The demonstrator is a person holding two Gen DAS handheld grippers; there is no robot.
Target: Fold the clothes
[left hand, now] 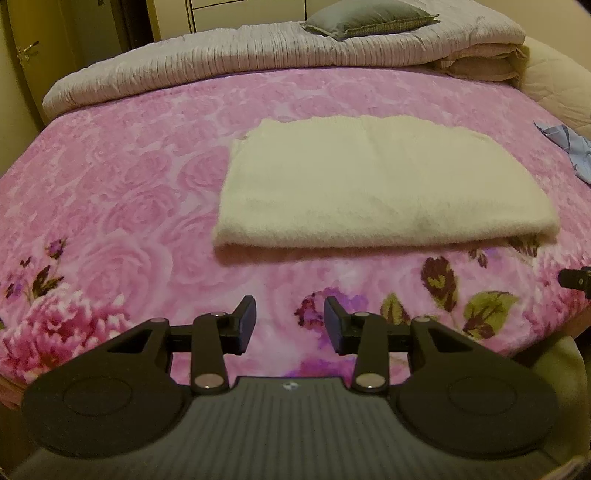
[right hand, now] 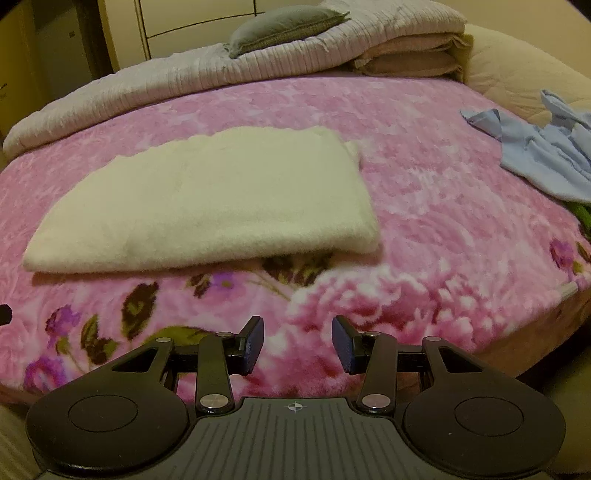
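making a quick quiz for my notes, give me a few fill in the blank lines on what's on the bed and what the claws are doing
1. The cream garment lies ____ into a rectangle on the pink floral blanket.
2. The left claw and right claw are both ____ and hold nothing.
3. The crumpled garment on the right side of the bed is light ____.
4. A ____ pillow rests on the rolled quilt at the far end.

Missing words: folded; open; blue; grey

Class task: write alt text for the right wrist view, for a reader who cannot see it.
A folded cream garment lies flat on a pink floral blanket, ahead and left of the open, empty right tool. A crumpled light blue garment sits at the far right, with a grey pillow on bedding behind.
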